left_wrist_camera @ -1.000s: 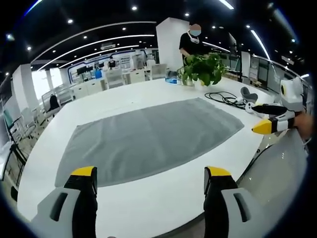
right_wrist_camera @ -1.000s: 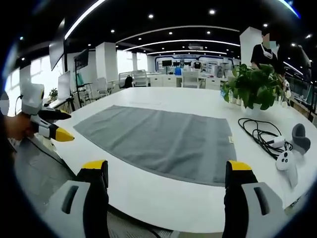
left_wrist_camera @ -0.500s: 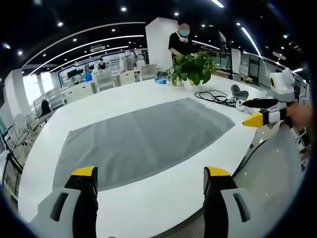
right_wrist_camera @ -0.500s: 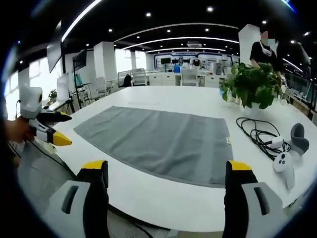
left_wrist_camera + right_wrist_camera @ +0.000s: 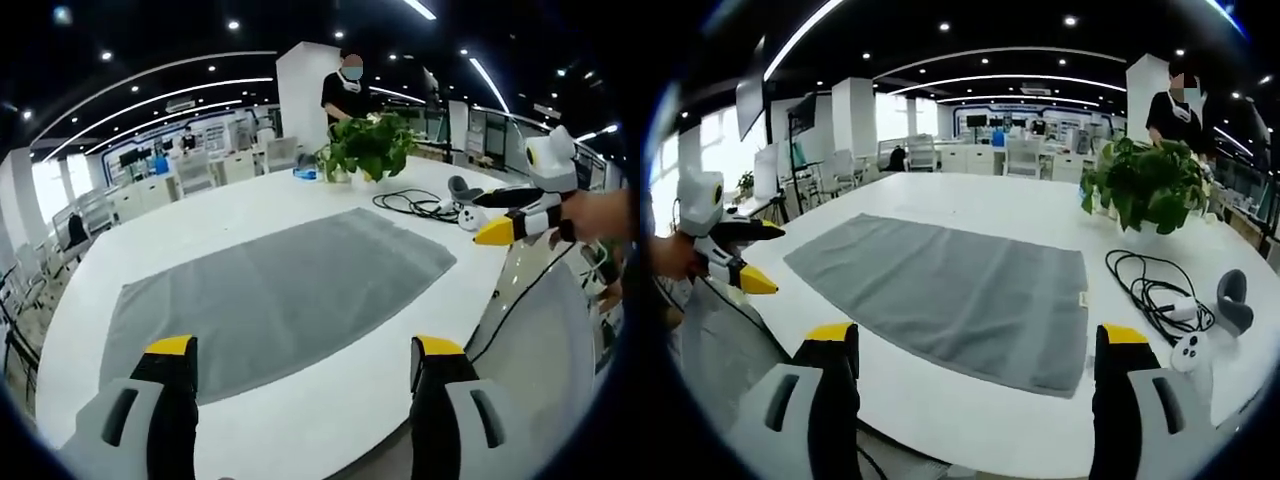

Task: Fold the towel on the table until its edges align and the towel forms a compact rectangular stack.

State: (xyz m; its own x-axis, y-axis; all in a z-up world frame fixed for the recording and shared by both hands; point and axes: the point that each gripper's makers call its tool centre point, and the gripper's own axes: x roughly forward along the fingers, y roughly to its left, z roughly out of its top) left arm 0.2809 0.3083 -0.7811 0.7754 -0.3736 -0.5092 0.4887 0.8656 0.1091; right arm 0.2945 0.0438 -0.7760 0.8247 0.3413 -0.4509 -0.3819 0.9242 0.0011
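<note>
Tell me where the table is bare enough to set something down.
Bare: the strip of table between the towel and the near edge, and the wide stretch beyond the towel's far edge. Crowded: right of the towel, with the cable, controllers and potted plant.

Towel (image 5: 950, 295) flat on table (image 5: 970, 420); plant (image 5: 1145, 185) behind; cable (image 5: 1145, 290) beside.

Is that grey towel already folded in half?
No, the grey towel lies spread flat in a single layer on the white table, with neither gripper touching it.
</note>
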